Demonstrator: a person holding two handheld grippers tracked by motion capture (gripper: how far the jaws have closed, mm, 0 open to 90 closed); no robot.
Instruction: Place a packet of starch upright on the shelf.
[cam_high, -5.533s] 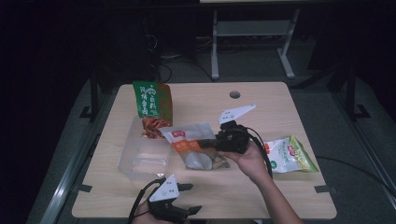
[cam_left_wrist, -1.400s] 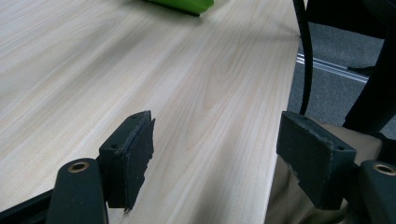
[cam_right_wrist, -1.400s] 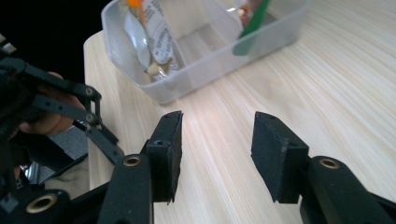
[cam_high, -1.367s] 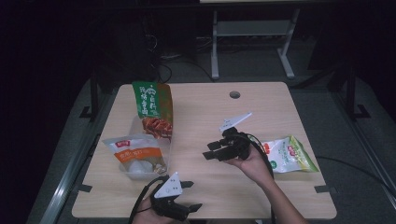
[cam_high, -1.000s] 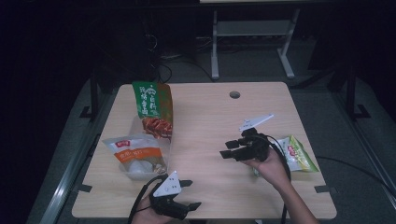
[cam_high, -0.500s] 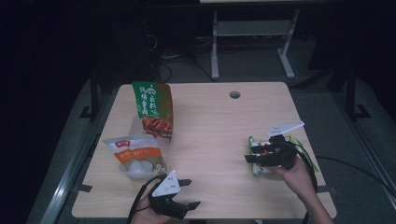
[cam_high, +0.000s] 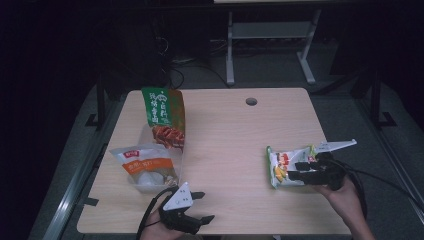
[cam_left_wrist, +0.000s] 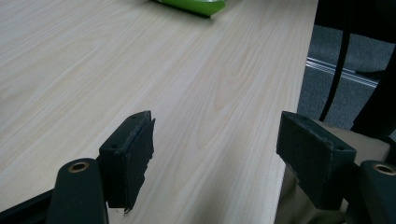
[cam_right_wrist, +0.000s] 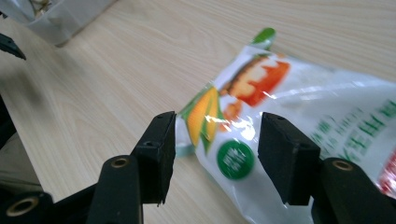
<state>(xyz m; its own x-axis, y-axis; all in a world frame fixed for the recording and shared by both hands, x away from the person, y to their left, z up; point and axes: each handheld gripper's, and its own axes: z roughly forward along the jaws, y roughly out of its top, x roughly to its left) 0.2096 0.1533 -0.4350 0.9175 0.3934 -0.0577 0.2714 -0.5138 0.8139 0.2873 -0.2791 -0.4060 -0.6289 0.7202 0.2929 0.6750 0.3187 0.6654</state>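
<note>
Our right gripper (cam_high: 295, 170) has swung over to the corn snack bag (cam_right_wrist: 299, 121); spread jaws should straddle its near edge before pinching.

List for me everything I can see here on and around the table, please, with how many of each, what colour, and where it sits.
Table: one, light wood, centre; a round hole near its far edge.
Tall snack bag: one, green and orange, standing far left.
Clear bin: one, see-through, left front.
White-and-orange packet: one, lying in the clear bin.
Corn snack bag: one, white and green with a corn picture, lying flat at the right.
Metal frame: one, pale grey, on the floor beyond the table.
Left gripper: one, black, near edge, open over bare wood.
Right gripper: one, black, open, jaws either side of the corn snack bag's edge.
</note>
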